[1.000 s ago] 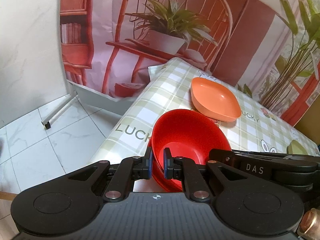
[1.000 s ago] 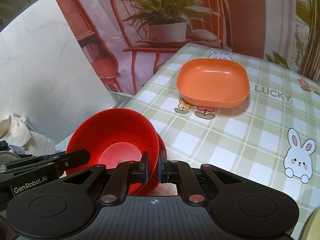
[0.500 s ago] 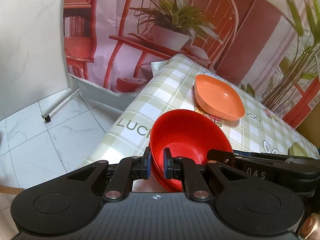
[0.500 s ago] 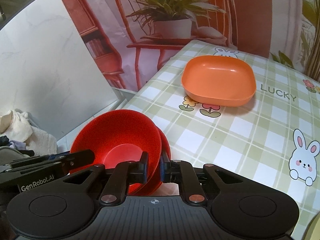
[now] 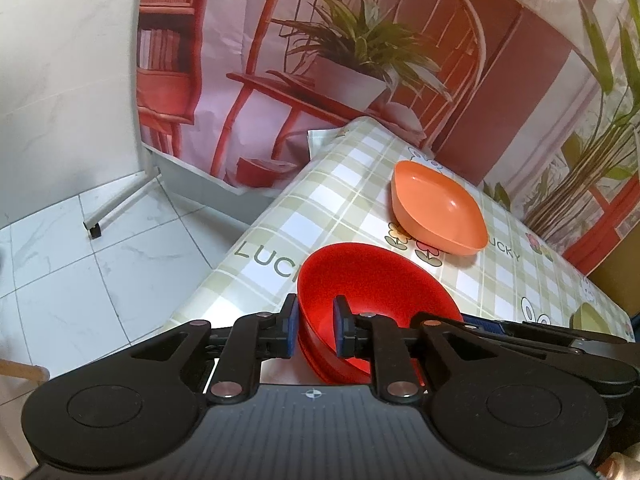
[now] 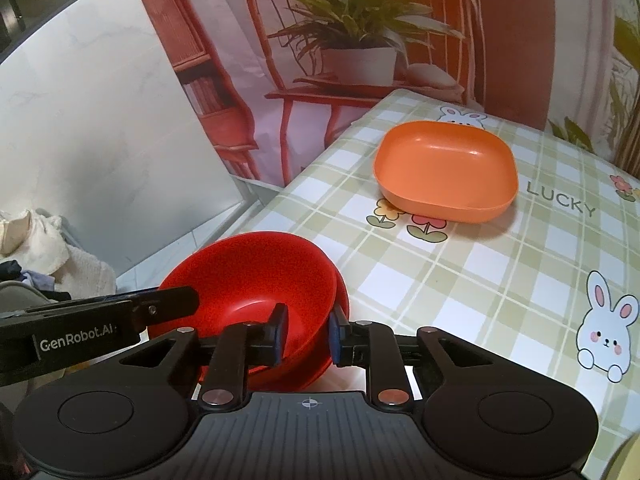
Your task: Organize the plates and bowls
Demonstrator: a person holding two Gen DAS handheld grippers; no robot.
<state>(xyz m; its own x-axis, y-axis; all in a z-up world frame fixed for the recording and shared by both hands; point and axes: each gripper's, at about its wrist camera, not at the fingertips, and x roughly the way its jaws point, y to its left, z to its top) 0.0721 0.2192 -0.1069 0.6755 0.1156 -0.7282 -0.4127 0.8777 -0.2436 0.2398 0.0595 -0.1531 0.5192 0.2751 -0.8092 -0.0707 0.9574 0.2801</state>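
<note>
Red bowls point(image 5: 376, 300), 2 nested, sit at the near corner of the table point(image 6: 500, 272), w/ checked cloth. Both grippers have hold of them from opposite sides of the rim. L gripper point(image 5: 316, 330): jaws narrowed to a small gap w/ the bowls' rim wall between the blue pads, 1 pad inside the top bowl, 1 outside. R gripper point(image 6: 307, 334): same narrow pinch on the opposite rim, 1 pad inside, 1 outside; gap looks a bit wider than the wall, so can't tell how tight the contact is. Orange dish point(image 6: 446, 170), squarish, is beyond the red bowls toward the table's far edge, well apart from them, upright, nothing in it. Backdrop point(image 5: 360, 60) w/ printed chair & plant hangs past the orange dish
</note>
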